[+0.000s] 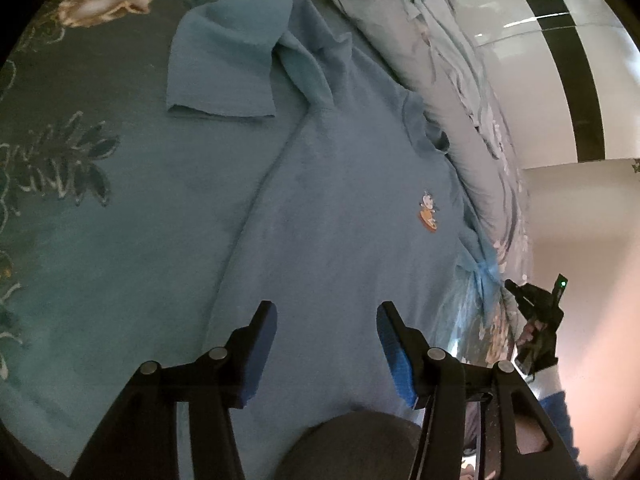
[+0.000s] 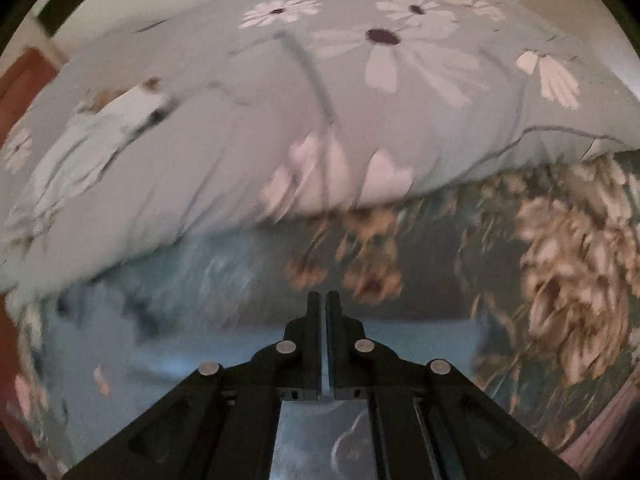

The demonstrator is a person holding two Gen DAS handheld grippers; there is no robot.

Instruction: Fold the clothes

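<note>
A blue polo shirt lies flat on the teal floral bedspread, collar toward the far end, one short sleeve spread to the left, a small orange cartoon badge on its chest. My left gripper is open and empty, hovering above the shirt's lower body. My right gripper is shut with nothing visible between its fingers; it points at the bedspread near a blurred edge of the blue shirt. It also shows at the right of the left wrist view, beside the shirt's right edge.
A pale grey-blue quilt with white daisies is bunched along the shirt's right side. A white wall with a dark stripe stands beyond it. A dark rounded shape sits at the bottom of the left wrist view.
</note>
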